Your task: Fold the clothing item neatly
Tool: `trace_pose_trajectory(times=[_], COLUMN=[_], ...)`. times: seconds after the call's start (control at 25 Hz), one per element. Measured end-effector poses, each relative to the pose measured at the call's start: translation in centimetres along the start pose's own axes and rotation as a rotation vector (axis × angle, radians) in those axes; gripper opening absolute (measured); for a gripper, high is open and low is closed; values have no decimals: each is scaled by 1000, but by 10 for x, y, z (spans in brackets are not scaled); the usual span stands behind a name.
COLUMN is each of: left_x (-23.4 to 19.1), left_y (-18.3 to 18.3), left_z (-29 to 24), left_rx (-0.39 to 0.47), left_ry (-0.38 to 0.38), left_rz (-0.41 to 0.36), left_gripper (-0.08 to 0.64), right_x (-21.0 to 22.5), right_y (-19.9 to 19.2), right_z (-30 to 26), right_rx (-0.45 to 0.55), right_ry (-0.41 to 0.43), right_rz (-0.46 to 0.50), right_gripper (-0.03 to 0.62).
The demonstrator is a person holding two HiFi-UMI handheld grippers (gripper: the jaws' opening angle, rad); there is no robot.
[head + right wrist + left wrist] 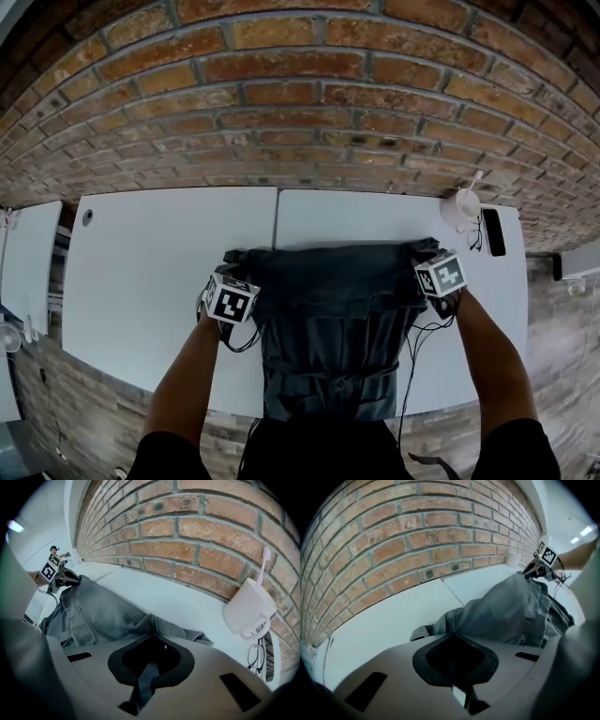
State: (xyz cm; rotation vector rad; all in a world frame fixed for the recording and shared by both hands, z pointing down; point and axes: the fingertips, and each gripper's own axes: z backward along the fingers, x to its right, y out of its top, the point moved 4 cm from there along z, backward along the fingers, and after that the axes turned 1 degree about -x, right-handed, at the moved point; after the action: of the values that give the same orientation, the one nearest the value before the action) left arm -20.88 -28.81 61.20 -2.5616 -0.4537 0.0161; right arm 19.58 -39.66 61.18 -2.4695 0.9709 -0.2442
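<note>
The grey garment is lying on the white table, its lower part hanging over the near edge. The left gripper and right gripper are each pinching a far corner, jaws pressed together on cloth, cubes showing black square markers.

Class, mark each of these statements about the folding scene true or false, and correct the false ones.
1. The right gripper is shut on the grey garment. True.
2. The garment lies on a wooden floor. False: it lies on a white table.
3. A black phone lies near the table's right end. True.
4. The cup stands left of the garment. False: the white cup stands at its right, beside the phone.
</note>
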Motion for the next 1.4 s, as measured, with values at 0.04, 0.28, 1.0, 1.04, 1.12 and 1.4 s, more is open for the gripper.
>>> trace_pose_trajectory(times=[0.04,0.28,1.0,1.04,1.12,1.4], left_x=[0,-7,54,61,79,146], left_y=[0,-4,-131,-141,-163,-218], left_z=[0,22,201,205,210,221], left_rx=[5,76,311,314,306,266], left_ry=[5,72,12,0,-41,-279], left_rz=[5,109,5,1,0,55], left_gripper=[-2,0,101,105,115,203], right_x=[0,-2,-153,-165,-188,-243], right_y=[-1,2,-91,-98,-120,-209], right_z=[0,11,142,147,156,169], right_rx=[8,94,260,260,249,167], right_ry=[2,-6,-17,-8,13,43], right_rz=[-6,17,-22,-16,-12,-85], right_gripper=[3,5,26,32,52,100])
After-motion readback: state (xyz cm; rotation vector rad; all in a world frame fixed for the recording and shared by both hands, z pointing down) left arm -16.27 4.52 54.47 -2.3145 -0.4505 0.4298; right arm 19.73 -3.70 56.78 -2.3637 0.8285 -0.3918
